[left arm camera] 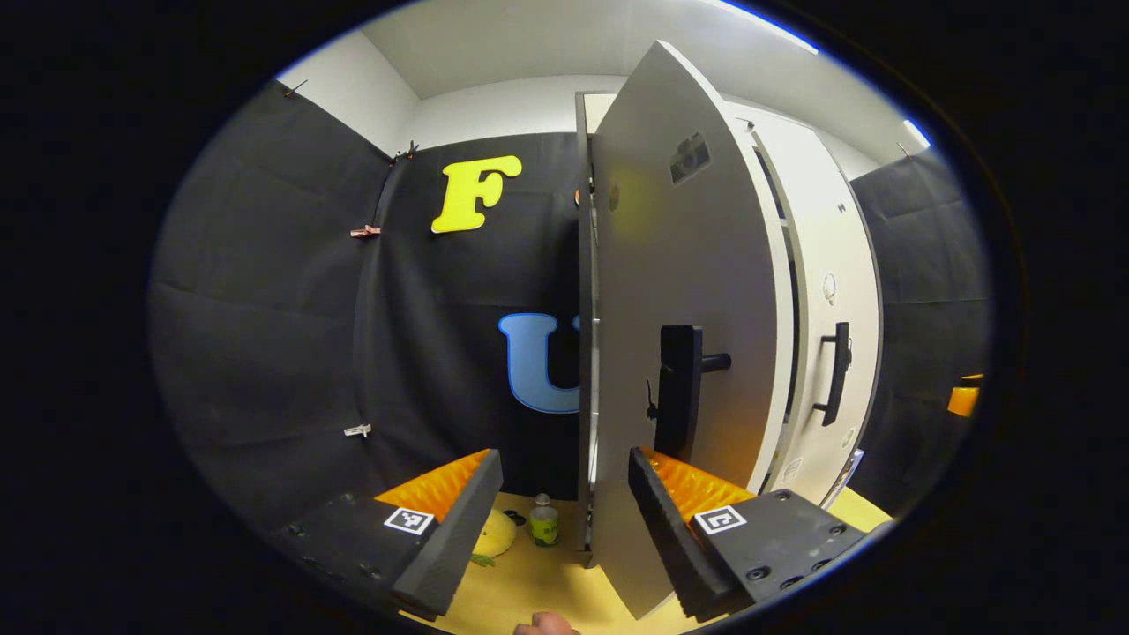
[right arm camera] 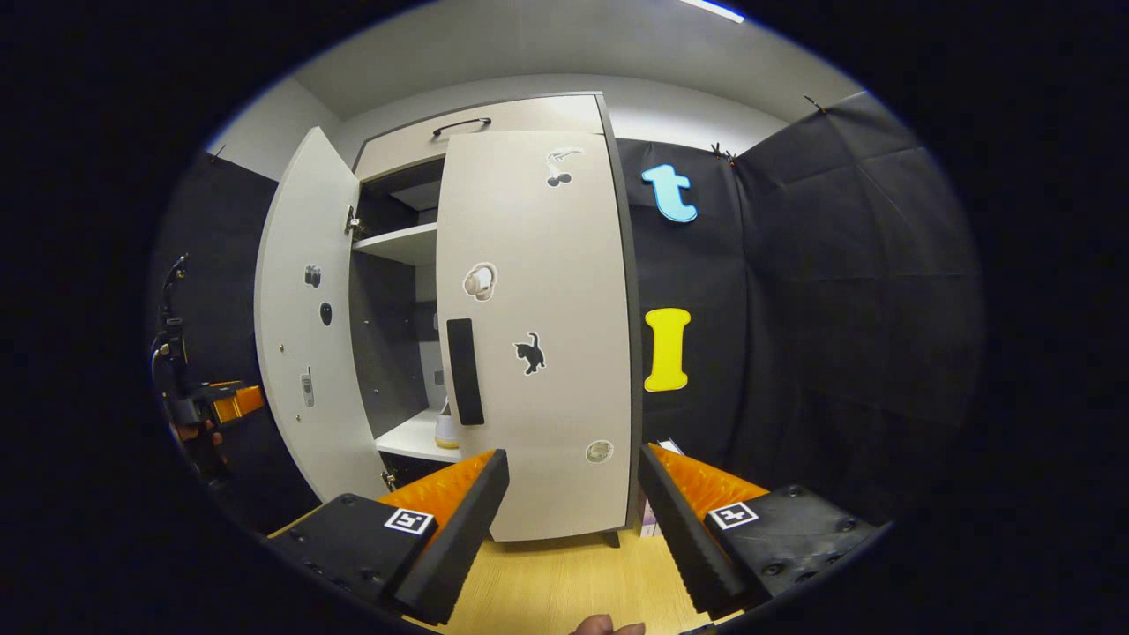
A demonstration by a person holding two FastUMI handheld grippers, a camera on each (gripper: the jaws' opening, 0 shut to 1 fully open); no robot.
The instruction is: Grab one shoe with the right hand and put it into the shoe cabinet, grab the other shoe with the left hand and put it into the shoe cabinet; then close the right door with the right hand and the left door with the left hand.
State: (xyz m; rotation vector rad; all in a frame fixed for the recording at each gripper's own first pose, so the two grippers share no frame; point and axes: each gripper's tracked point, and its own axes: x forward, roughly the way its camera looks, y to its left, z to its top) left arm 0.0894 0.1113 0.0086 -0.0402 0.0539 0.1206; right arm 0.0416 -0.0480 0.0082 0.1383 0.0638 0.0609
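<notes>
The white shoe cabinet's left door (left arm camera: 697,265) stands open in front of my left gripper (left arm camera: 564,459). This gripper is open and holds nothing. Its right finger is close to the door's lower face, under the black handle (left arm camera: 677,392). The right door (left arm camera: 829,265) lies against the cabinet. In the right gripper view the right door (right arm camera: 538,353) looks shut and the left door (right arm camera: 300,335) is swung out. A pale shoe (right arm camera: 446,432) rests on the lower shelf inside. My right gripper (right arm camera: 573,457) is open and empty, a short way off the right door. The left gripper (right arm camera: 220,401) shows far left, held by a hand.
A small bottle (left arm camera: 544,520) and a yellow soft object (left arm camera: 494,534) sit on the wooden floor (left arm camera: 547,582) beside the cabinet. Black cloth walls close in on both sides. An upper shelf (right arm camera: 401,242) and a top drawer (right arm camera: 494,123) belong to the cabinet.
</notes>
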